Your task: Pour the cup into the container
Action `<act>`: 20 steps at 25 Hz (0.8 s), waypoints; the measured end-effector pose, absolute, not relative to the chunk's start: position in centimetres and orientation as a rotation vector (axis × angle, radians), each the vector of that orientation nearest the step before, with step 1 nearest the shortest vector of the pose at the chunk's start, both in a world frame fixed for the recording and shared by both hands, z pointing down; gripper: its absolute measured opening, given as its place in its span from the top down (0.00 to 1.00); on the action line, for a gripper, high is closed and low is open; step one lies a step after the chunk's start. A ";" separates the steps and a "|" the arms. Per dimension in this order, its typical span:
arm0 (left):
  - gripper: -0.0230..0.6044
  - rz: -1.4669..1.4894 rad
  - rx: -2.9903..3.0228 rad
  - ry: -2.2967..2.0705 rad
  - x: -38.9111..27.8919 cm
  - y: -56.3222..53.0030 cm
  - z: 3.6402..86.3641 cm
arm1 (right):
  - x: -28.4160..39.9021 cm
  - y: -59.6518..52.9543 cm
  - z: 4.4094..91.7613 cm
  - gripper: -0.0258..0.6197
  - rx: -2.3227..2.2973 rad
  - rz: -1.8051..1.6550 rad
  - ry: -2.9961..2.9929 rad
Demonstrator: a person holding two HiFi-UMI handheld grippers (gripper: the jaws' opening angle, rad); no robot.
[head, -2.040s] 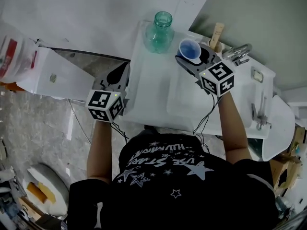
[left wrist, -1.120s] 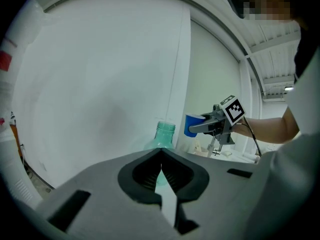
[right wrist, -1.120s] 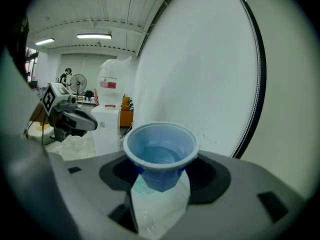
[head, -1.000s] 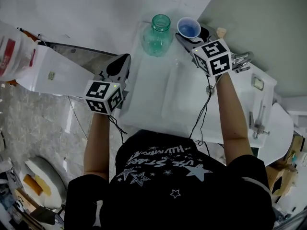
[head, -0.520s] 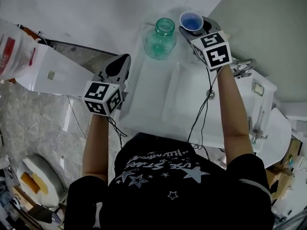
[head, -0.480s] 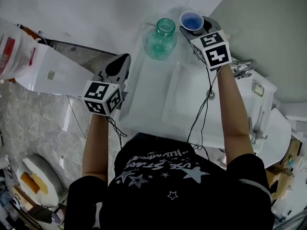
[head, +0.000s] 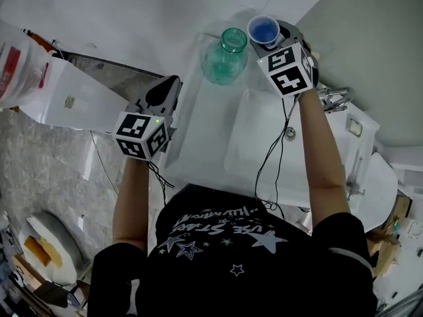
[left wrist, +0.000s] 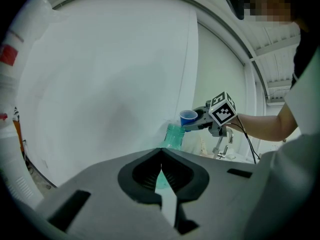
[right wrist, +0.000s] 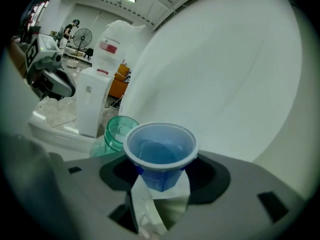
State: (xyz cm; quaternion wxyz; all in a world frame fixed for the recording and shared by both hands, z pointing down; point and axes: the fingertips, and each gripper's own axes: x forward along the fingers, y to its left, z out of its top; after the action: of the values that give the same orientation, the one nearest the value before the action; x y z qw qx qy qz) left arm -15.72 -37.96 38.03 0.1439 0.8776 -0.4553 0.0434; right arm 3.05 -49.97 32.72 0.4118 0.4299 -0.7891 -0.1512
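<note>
Desk [head: 205, 124], white: carries container.
Container [head: 225, 58], green glass jar, upright, mouth uncovered.
Left claw [left wrist: 161, 170]: clenched, empty, at 8 o'clock from container, well apart.
Right claw [right wrist: 160, 176]: grasping cup.
Cup [right wrist: 160, 151], blue, liquid inside, just beside container mouth at 2 o'clock.

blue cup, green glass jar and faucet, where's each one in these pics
blue cup [right wrist: 161, 176]: right gripper view, on its outer wall below the rim.
green glass jar [head: 222, 63]: head view, on its rounded body.
faucet [head: 332, 96]: head view, on its metal body.
</note>
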 end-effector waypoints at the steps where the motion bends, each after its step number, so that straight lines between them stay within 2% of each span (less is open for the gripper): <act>1: 0.95 0.123 2.529 -1.312 -15.8 -37.9 38.0 | 3.0 -50.0 32.8 0.54 1.074 -0.393 -1.973; 20: 0.95 0.084 2.495 -1.303 -16.6 -37.2 39.0 | 2.5 -50.6 34.5 0.54 0.966 -0.569 -1.736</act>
State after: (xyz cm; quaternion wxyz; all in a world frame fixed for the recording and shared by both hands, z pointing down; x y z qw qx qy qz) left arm -16.56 -37.23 39.01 0.1618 0.8743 -0.4567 0.0294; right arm 2.54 -50.61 34.50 0.5119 0.4015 -0.7217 -0.2364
